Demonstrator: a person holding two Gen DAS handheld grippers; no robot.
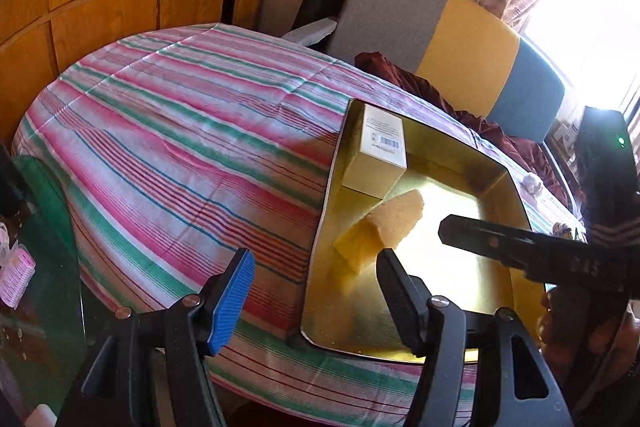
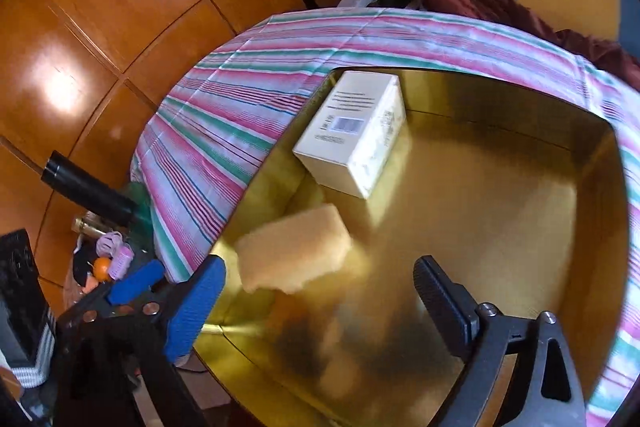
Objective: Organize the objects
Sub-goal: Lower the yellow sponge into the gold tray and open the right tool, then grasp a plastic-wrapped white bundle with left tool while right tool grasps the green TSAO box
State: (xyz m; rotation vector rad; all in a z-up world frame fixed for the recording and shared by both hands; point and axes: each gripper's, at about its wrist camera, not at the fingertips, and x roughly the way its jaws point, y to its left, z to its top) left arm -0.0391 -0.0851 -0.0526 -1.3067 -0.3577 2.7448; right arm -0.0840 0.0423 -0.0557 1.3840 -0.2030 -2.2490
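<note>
Striped-cloth table (image 1: 180, 131) — gold tray (image 1: 460, 291) lies directly on it, right side

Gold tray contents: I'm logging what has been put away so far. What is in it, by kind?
Inside the tray:
Box: 1
Sponge: 1
Total: 2
Both grippers, left and right, are open and hold nothing.
</note>
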